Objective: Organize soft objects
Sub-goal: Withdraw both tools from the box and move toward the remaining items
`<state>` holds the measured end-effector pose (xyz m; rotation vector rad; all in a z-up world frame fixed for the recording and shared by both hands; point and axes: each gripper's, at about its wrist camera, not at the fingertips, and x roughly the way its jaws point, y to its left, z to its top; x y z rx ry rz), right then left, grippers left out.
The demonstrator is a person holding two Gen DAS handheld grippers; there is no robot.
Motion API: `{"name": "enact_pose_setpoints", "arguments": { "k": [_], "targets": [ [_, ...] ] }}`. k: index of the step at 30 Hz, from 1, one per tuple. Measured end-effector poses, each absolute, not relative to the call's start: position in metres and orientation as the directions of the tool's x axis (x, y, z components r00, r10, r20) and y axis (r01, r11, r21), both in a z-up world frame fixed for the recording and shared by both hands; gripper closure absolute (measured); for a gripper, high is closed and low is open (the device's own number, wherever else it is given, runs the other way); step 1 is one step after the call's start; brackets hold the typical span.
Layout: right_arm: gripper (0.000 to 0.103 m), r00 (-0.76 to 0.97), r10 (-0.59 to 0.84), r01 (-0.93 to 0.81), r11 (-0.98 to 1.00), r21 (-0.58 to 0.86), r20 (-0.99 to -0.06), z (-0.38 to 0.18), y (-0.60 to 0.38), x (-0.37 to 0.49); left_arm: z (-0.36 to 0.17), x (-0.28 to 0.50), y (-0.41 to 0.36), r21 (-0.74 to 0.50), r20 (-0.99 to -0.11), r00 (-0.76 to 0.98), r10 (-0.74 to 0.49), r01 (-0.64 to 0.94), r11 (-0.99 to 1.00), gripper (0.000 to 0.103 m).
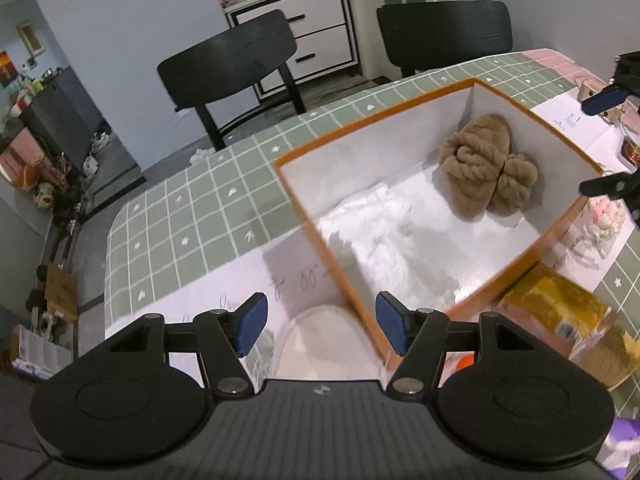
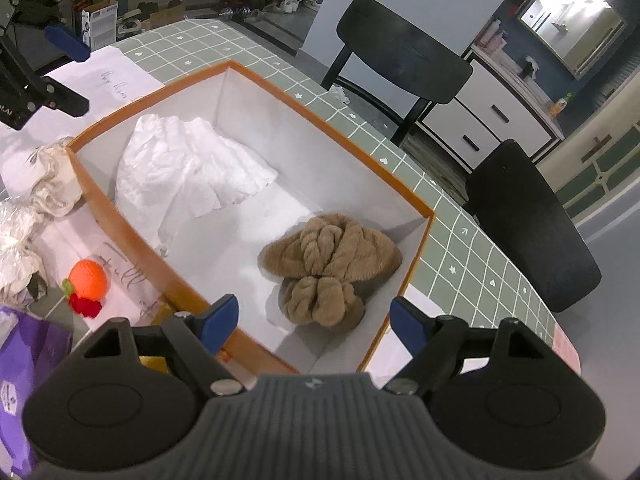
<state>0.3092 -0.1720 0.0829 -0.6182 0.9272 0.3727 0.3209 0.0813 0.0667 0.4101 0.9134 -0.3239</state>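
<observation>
Tabletop orange box [image 2: 416, 236] holds brown towel [image 2: 332, 264], white cloth [image 2: 188, 168].

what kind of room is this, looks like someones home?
Most likely a home dining area: a table with a green checked tablecloth, black dining chairs pulled up to it, a white drawer cabinet with bottles on top, and shoes along the floor.

I see open floor in the orange box [image 2: 416, 264] between the white cloth [image 2: 192, 168] far left and brown knit bundle [image 2: 332, 260] near right.
</observation>
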Motion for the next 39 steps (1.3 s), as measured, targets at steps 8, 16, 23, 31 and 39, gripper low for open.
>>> {"name": "enact_pose_setpoints", "arguments": {
  "k": [8, 16, 23, 31, 39],
  "targets": [
    [0.021, 0.581, 0.068, -0.539, 0.779, -0.320, -0.811, 0.075, -0.186, 0.271, 0.030, 0.286, 0.117, 0.132, -0.821, 0.556, -0.126, 0.400, 0.907, 0.029],
    [0.021, 0.558, 0.118, -0.557, 0.787, -0.266, -0.821, 0.052, -0.203, 0.216, 0.010, 0.239, 0.141, 0.120, -0.816, 0.561, -0.143, 0.406, 0.906, 0.029],
    [0.021, 0.554, 0.185, -0.544, 0.818, -0.185, -0.812, 0.040, -0.225, 0.169, 0.008, 0.196, 0.164, 0.088, -0.782, 0.598, -0.178, 0.389, 0.917, 0.029],
    [0.021, 0.530, 0.208, -0.523, 0.844, -0.124, -0.822, 0.019, -0.244, 0.133, -0.002, 0.155, 0.172, -0.021, -0.780, 0.565, -0.269, 0.406, 0.914, 0.025],
    [0.021, 0.524, 0.240, -0.527, 0.845, -0.090, -0.817, 0.012, -0.250, 0.112, -0.004, 0.153, 0.169, -0.005, -0.782, 0.568, -0.256, 0.404, 0.915, 0.024]
  ]
}}
